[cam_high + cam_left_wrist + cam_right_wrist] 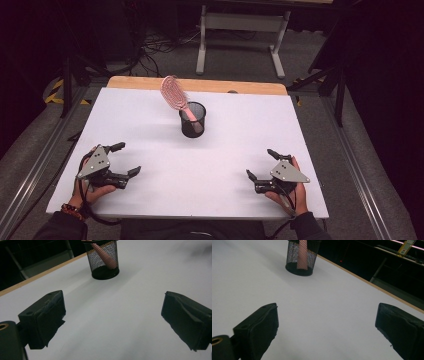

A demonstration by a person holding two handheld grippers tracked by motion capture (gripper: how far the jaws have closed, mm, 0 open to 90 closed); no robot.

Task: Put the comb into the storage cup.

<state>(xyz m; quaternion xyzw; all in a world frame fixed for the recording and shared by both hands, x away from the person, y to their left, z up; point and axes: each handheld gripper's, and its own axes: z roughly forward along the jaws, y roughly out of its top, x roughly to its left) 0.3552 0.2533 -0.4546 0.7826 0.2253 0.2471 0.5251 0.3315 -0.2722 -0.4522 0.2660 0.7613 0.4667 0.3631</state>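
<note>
A pink hairbrush (pixel 175 95) stands handle-down in a black mesh cup (pixel 192 125) at the middle back of the white table top (pixel 150 120), its bristled head leaning left above the rim. The cup (pixel 103 262) and the pink handle (pixel 106 257) sit far ahead in the left gripper view. They appear again in the right gripper view as cup (pixel 302 258) and handle (pixel 302 255). My left gripper (pixel 128 160) rests near the front left, open, nothing between its jaws. My right gripper (pixel 262 163) rests near the front right, open and holding nothing.
The white board lies on a wooden table whose edge (pixel 200 84) shows at the back. Beyond it stand a white table frame (pixel 240 30) and cables on a dark floor. Metal rails (pixel 35 170) run along both sides.
</note>
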